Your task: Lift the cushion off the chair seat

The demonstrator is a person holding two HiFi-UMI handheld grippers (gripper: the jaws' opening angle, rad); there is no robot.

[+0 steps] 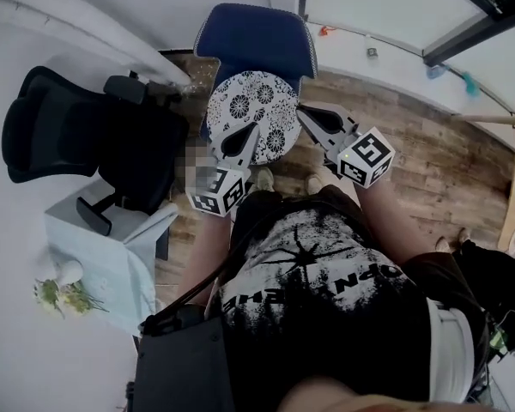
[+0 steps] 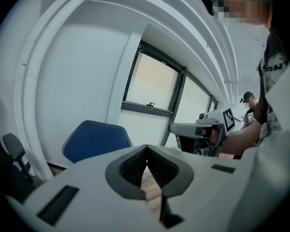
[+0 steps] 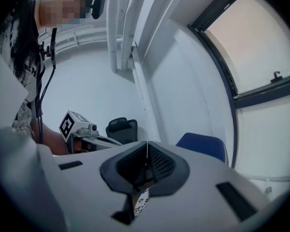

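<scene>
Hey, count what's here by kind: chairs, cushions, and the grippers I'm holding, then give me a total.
Chairs: 2, a blue chair and a black chair
Cushions: 1, the patterned cushion on the blue chair
Grippers: 2, the left gripper and the right gripper
Total: 5

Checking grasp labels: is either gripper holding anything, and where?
Nothing held. Left gripper and right gripper are shut empty; the cushion lies on the chair.

Round floral cushion (image 1: 253,110) over the blue chair (image 1: 256,37)
</scene>
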